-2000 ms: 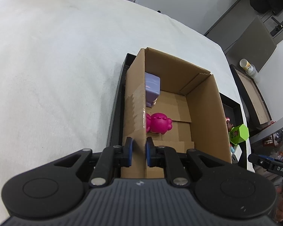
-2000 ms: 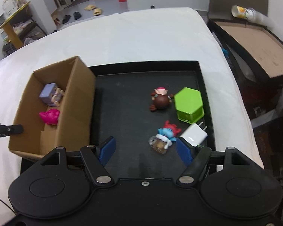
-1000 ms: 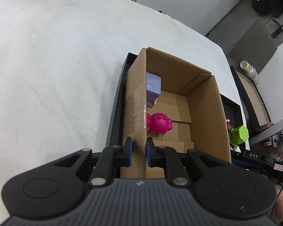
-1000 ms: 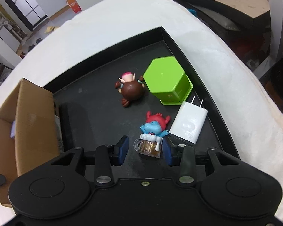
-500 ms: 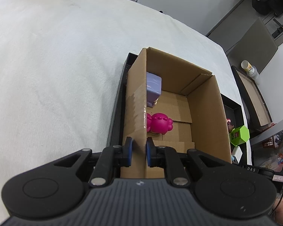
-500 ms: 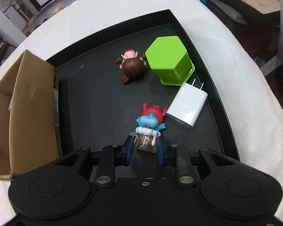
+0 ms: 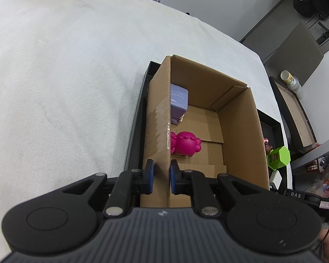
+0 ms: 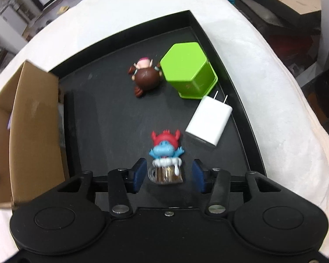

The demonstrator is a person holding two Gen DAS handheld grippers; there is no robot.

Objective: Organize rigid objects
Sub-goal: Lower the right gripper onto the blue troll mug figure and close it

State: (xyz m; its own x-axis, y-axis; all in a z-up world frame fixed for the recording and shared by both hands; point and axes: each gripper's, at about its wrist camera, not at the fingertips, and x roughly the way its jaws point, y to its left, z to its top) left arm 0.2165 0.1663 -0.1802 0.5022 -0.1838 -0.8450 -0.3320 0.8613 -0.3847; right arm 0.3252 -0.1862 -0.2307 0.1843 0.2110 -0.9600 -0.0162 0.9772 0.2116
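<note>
Left gripper (image 7: 159, 176) points steeply down, pads clamped on a box wall (image 7: 159, 135); right gripper (image 8: 168, 176) points almost straight down, jaws opening, toy (image 8: 166, 163) between the fingers, untouched

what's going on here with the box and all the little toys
A person with a gripper in each hand is sorting small objects from a black tray into a cardboard box. The left gripper is shut on the box's side wall. A pink figure and a purple block are inside. The right gripper has its jaws opening around a blue figure in a mug, pads not touching it. A brown figure, green hexagonal box and white charger lie on the tray.
</note>
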